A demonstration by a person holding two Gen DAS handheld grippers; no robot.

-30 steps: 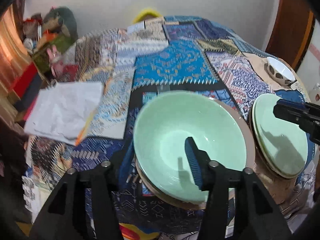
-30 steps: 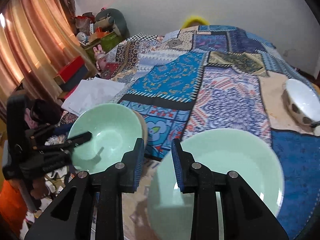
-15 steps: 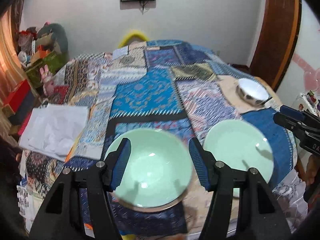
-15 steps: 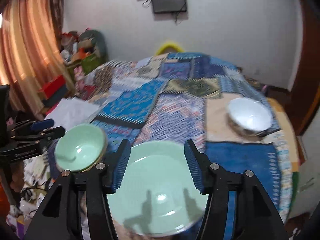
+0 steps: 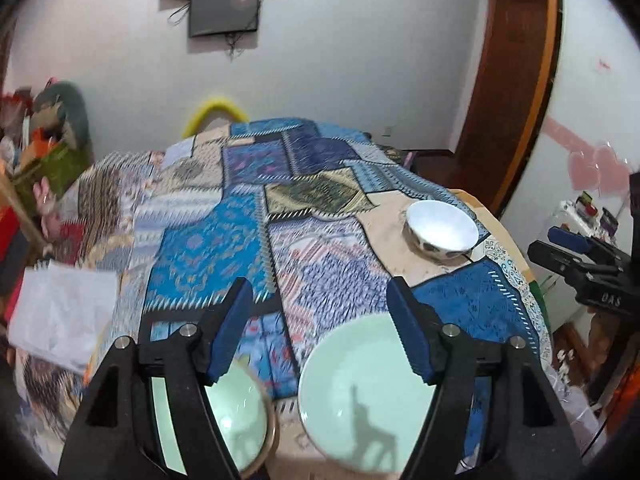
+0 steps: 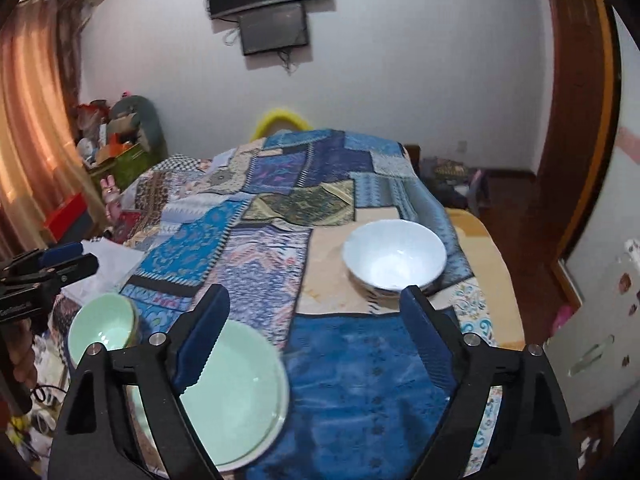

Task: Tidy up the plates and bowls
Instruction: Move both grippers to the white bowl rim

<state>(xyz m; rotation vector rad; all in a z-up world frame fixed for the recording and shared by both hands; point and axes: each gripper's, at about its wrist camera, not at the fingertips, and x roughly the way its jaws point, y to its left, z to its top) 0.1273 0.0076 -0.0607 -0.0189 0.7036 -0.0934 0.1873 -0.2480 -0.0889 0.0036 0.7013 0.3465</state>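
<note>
The surface (image 6: 372, 368) is covered by a patchwork cloth, woven and matt, its blue patch showing a faint embossed pattern. The green bowl (image 6: 102, 326) and the green plate (image 6: 240, 380) look like glazed ceramic or glass, smooth and glossy, with small bright highlights. The white bowl (image 6: 394, 258) is also smooth and shiny inside, probably glazed ceramic. On the right gripper (image 6: 316, 330) the fingers (image 6: 426, 340) carry ribbed blue rubbery pads on matt black plastic, with bright metal screws. The left gripper (image 5: 320, 324) is built the same. A white paper sheet (image 5: 60, 312) lies matt and creased. The door frame (image 6: 576, 120) is polished brown wood. The curtain (image 6: 24, 128) is thin orange fabric.
</note>
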